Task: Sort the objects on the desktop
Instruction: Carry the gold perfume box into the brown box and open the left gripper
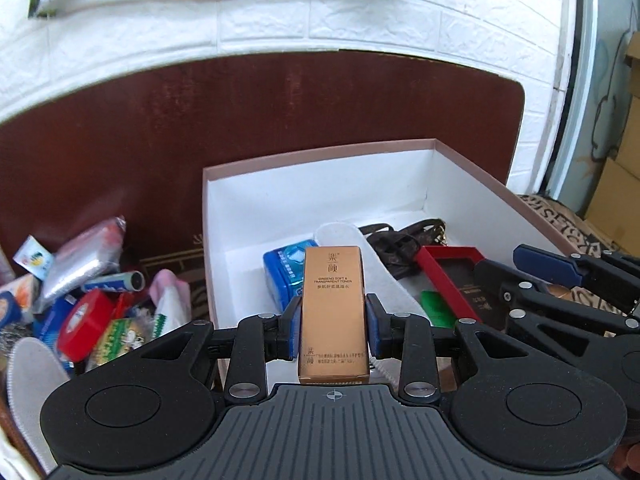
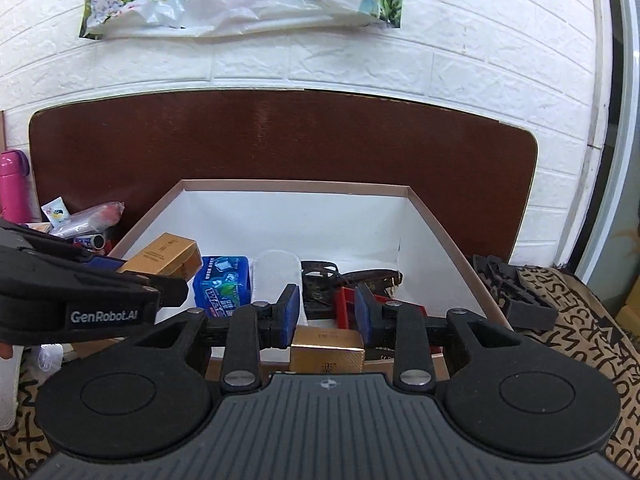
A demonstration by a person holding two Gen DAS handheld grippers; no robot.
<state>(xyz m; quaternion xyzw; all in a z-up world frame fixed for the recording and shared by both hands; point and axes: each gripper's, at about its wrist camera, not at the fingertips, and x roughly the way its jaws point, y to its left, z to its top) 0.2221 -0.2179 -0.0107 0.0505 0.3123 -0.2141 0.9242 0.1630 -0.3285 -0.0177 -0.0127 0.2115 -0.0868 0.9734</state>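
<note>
My left gripper point(image 1: 333, 326) is shut on a gold toner box point(image 1: 334, 312) and holds it over the near left part of the open pink-rimmed storage box point(image 1: 320, 159). The same gold box shows in the right wrist view point(image 2: 164, 258), with the left gripper point(image 2: 132, 276) at the storage box's left edge. My right gripper point(image 2: 327, 314) is shut on another gold box point(image 2: 327, 350) at the storage box's point(image 2: 296, 186) near edge. Inside lie a blue gum pack point(image 2: 224, 284), a white insole point(image 2: 280, 276), a dark strap point(image 2: 352, 276) and a red frame box point(image 1: 448, 276).
A pile of loose items sits left of the storage box: red tape roll point(image 1: 86, 320), silver packet point(image 1: 80, 260), battery point(image 1: 116, 281), pink cloth point(image 1: 170, 296). A pink bottle point(image 2: 14, 184) stands far left. A brown board point(image 2: 280, 136) leans on the white brick wall. A black foam piece point(image 2: 516, 288) lies on the right.
</note>
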